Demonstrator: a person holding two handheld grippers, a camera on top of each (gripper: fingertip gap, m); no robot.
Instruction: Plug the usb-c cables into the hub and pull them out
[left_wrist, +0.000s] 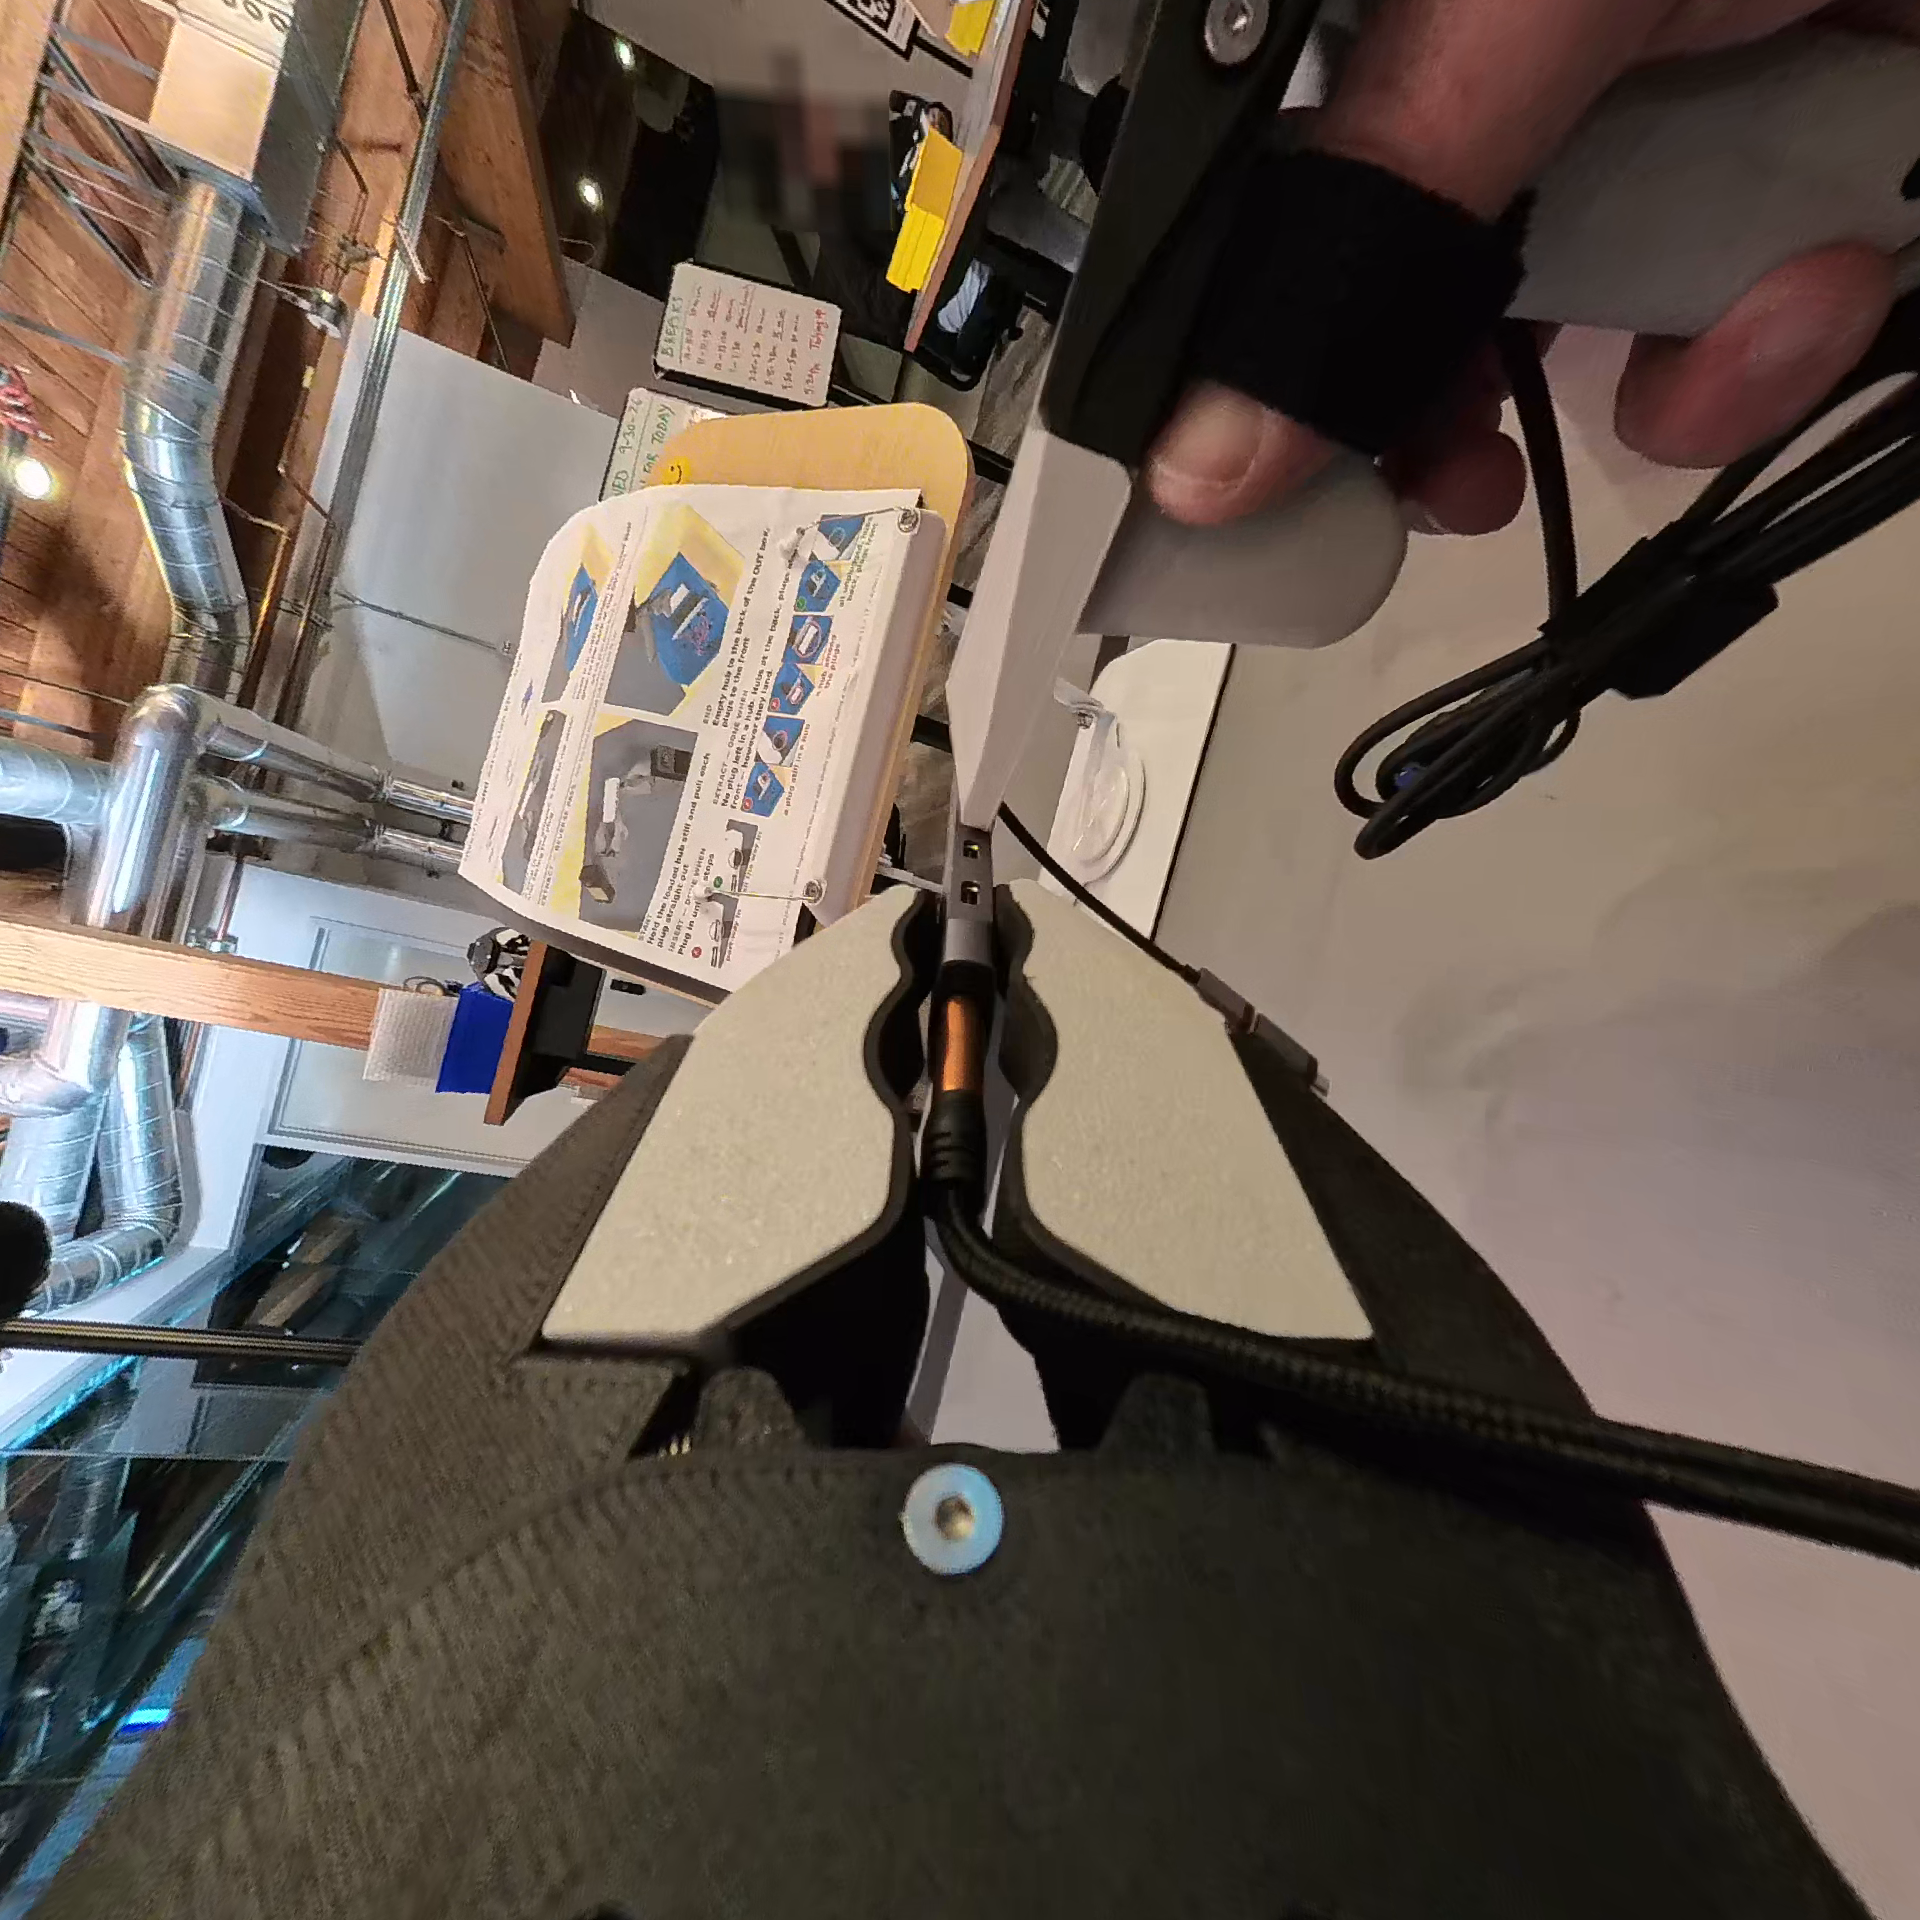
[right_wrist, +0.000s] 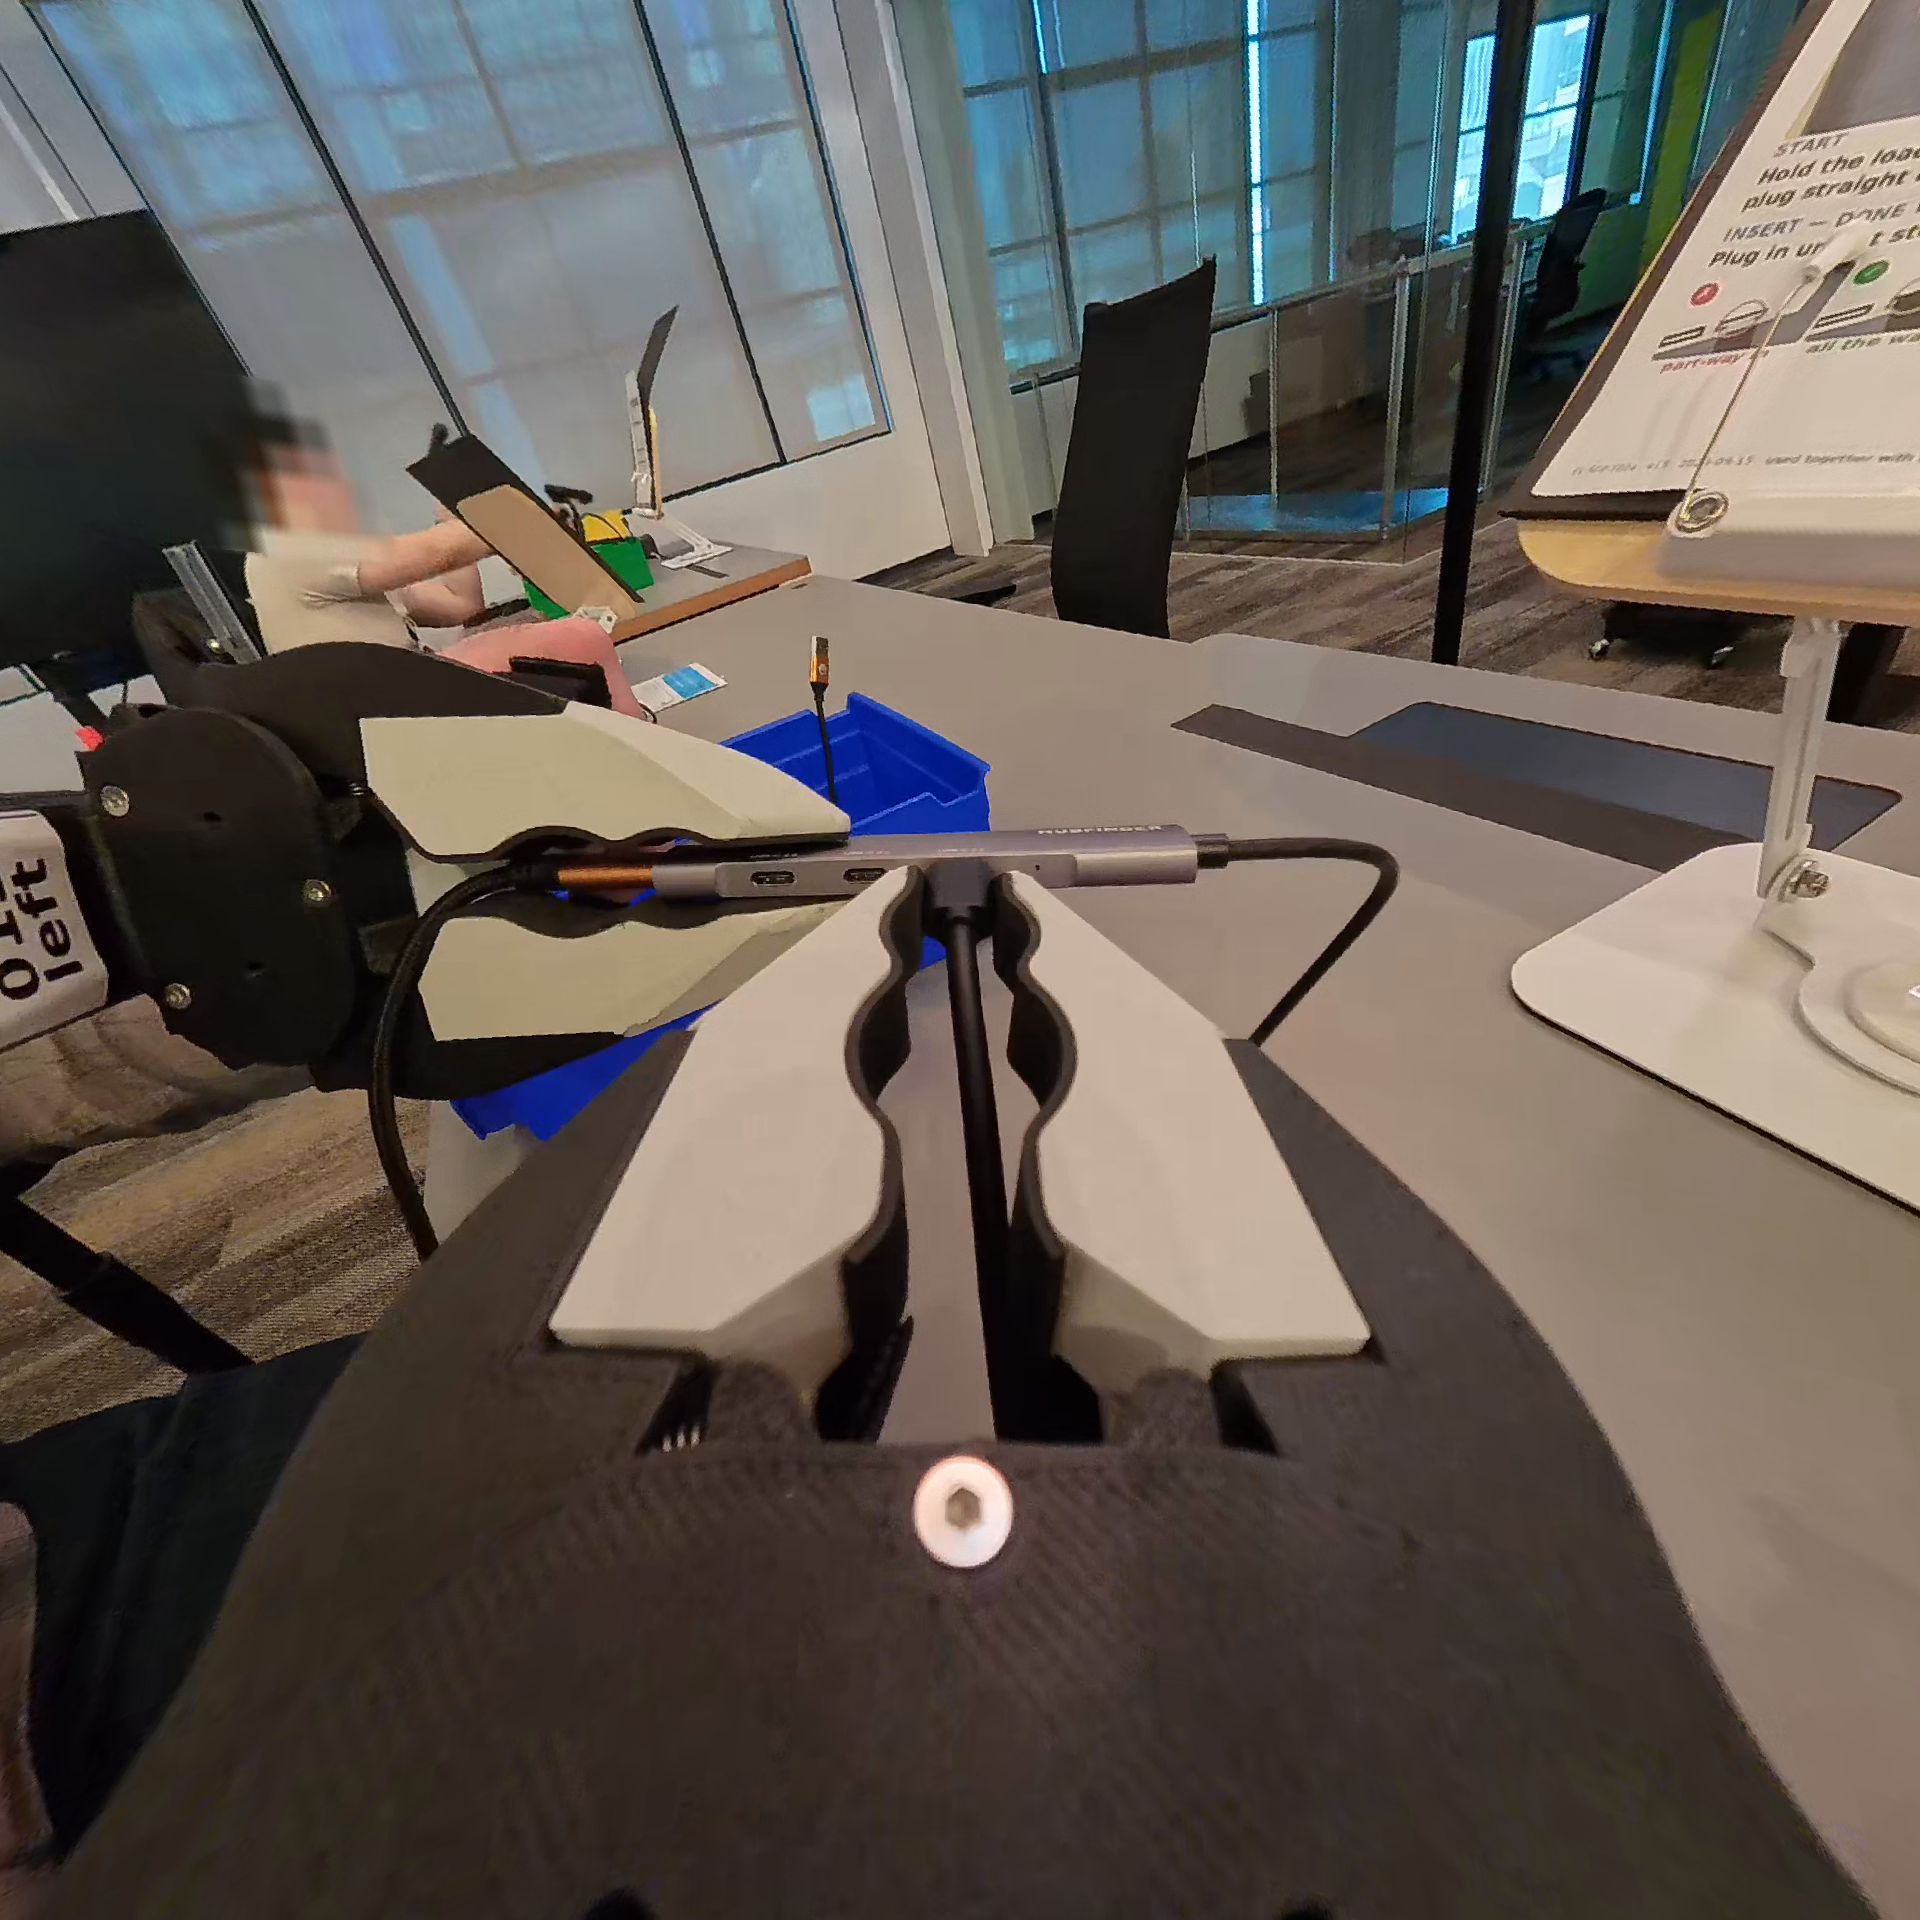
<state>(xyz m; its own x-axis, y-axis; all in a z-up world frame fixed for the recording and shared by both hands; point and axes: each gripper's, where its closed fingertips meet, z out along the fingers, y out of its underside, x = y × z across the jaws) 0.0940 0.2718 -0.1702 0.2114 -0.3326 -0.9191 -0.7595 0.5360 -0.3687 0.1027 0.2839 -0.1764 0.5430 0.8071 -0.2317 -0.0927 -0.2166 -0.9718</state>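
An open office with ducts overhead frames the left wrist view: the left gripper (left_wrist: 961, 1023) has its fingers clenched on the hub's (left_wrist: 964, 914) end, around a copper-collared plug (left_wrist: 954, 1049).

In the right wrist view, above the grey tabletop (right_wrist: 1455, 1195), the right gripper (right_wrist: 958, 904) grasps a black usb-c plug (right_wrist: 951, 888) seated in the hub's side. This looks like extraction; next, a straight pull while the left gripper steadies.
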